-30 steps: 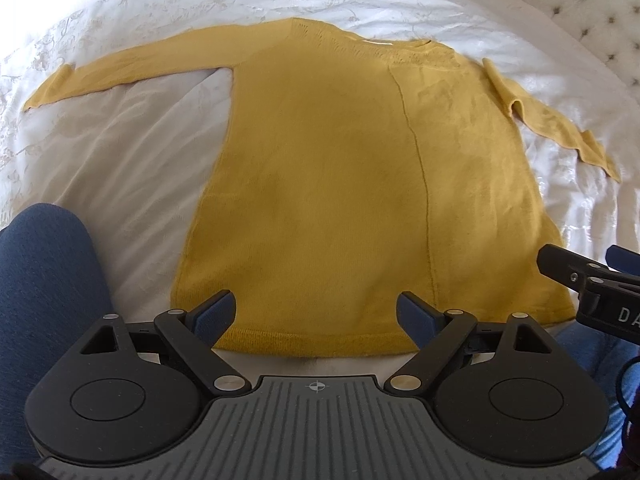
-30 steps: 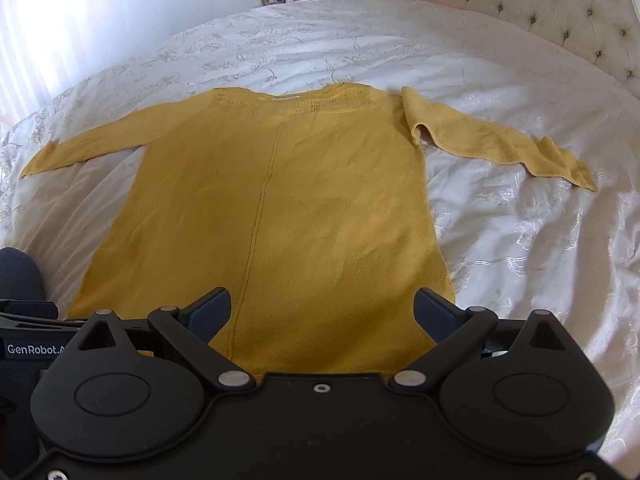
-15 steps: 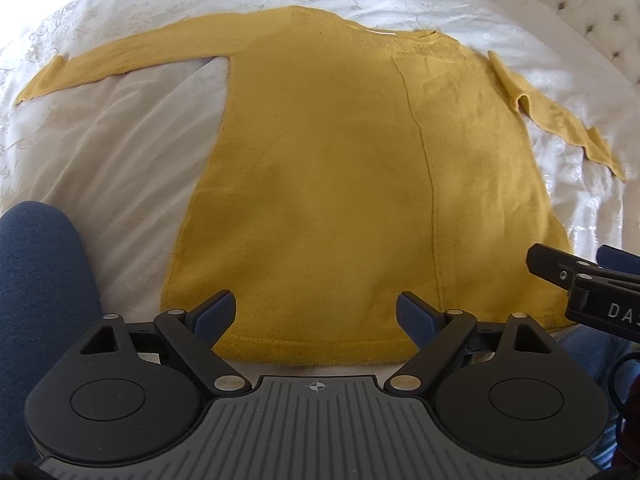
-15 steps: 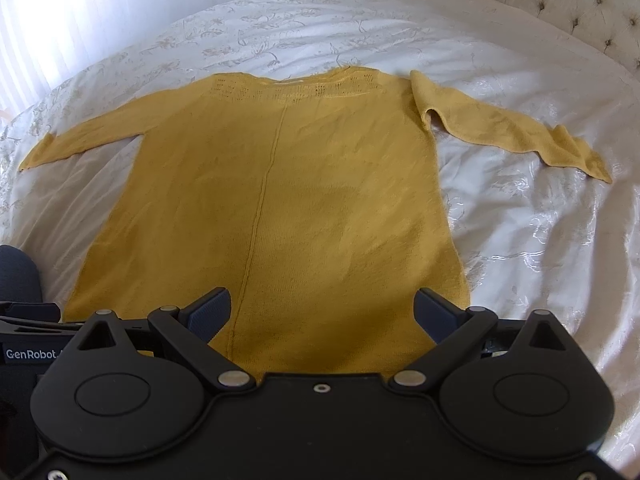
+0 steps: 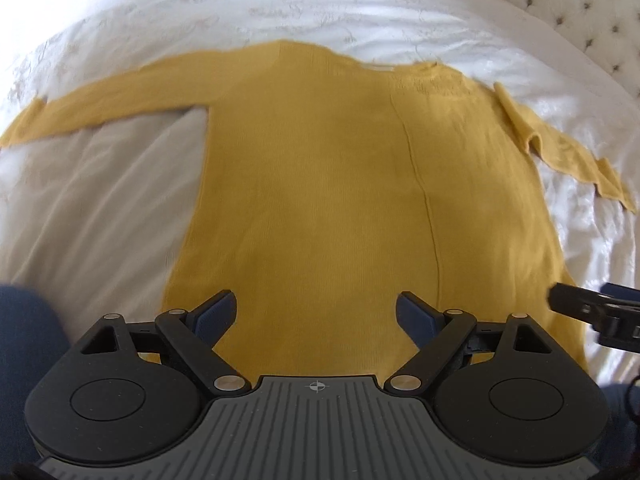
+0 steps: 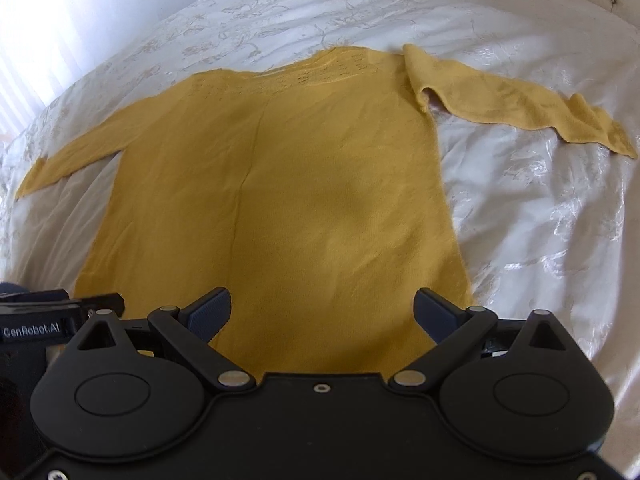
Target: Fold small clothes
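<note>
A tufted headboard (image 5: 580,4) is shown clearly only in the left wrist view. A yellow sweater (image 6: 272,200) is laid flat on the white bedspread (image 6: 540,220), sleeves spread. The left gripper (image 5: 316,312) and right gripper (image 6: 322,312) are held wide, empty, over its hem.

I see a mustard-yellow knit sweater (image 6: 280,208) lying flat mid-frame, neckline toward the top, both sleeves spread sideways.

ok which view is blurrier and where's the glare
Left wrist view: yellow sweater smeared, worst on its left sleeve; top left corner blown out white. Right wrist view: sharper knit, window glare at left, shiny highlights on the bedspread.
</note>
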